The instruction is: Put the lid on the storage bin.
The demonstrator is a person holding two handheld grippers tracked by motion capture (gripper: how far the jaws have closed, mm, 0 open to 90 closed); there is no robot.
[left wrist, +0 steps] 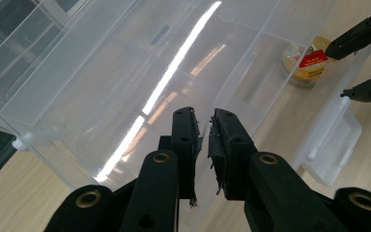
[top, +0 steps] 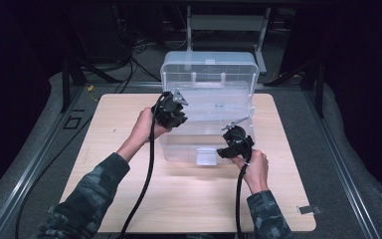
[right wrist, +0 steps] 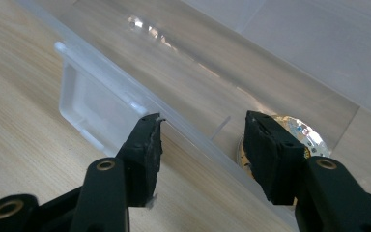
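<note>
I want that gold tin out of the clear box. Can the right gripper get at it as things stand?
Probably yes: the box is open on top, the right gripper stands open astride its front wall, and the tin lies just inside, uncovered.

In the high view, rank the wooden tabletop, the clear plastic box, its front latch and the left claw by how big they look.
1. Wooden tabletop
2. Clear plastic box, lid raised
3. Left claw
4. Front latch
The claw is held above the table, nearer the camera, so its lead over the latch is unsure.
</note>
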